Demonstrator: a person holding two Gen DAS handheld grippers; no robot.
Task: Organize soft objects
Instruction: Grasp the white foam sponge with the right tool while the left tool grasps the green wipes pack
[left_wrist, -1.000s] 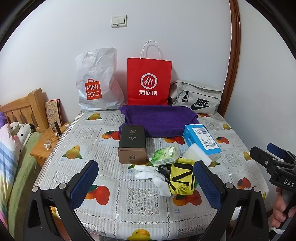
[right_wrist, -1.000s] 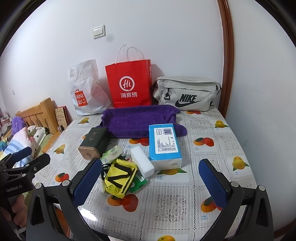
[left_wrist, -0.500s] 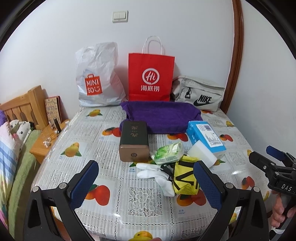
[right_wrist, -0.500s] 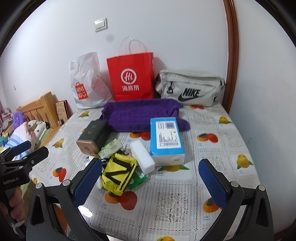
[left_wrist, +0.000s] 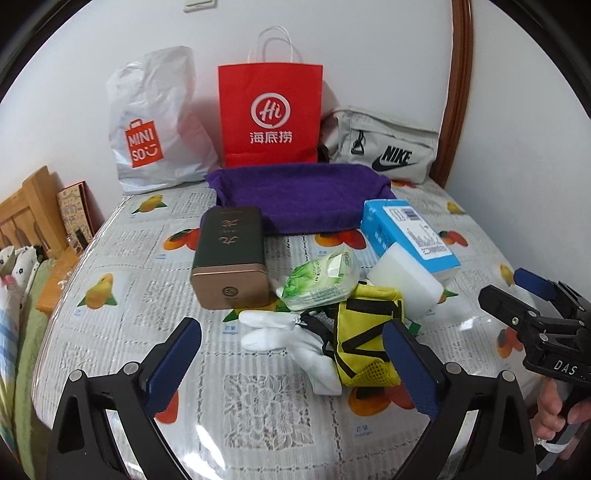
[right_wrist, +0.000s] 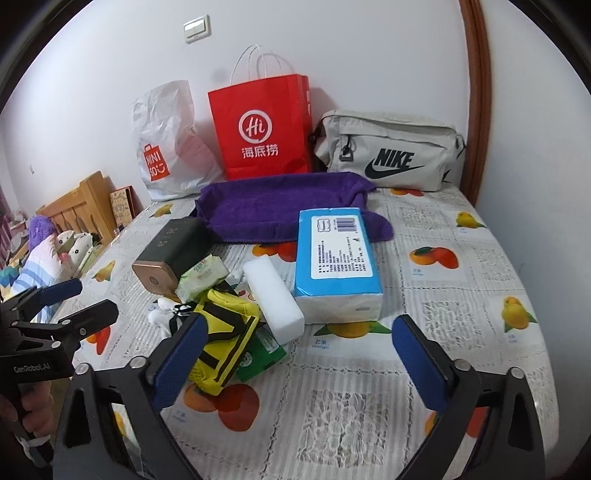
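Observation:
A pile lies mid-table: a yellow-and-black pouch (left_wrist: 365, 343) (right_wrist: 225, 339), white gloves (left_wrist: 291, 336), a green wipes pack (left_wrist: 319, 282) (right_wrist: 203, 275), a white sponge block (left_wrist: 406, 280) (right_wrist: 275, 299) and a blue tissue pack (left_wrist: 408, 232) (right_wrist: 338, 262). A purple towel (left_wrist: 303, 195) (right_wrist: 280, 206) lies behind them. My left gripper (left_wrist: 291, 369) is open and empty, just short of the gloves and pouch. My right gripper (right_wrist: 295, 362) is open and empty in front of the sponge and tissue pack.
A dark box with a bronze end (left_wrist: 231, 258) (right_wrist: 168, 254) lies left of the pile. A white Miniso bag (left_wrist: 155, 129), a red paper bag (left_wrist: 269, 114) and a grey Nike bag (right_wrist: 388, 151) stand along the wall. A bed (right_wrist: 48, 243) lies left of the table (left_wrist: 110, 332).
Both grippers have moved forward toward the pile, so the objects look larger and closer. Both stay open. Nothing on the table has moved.

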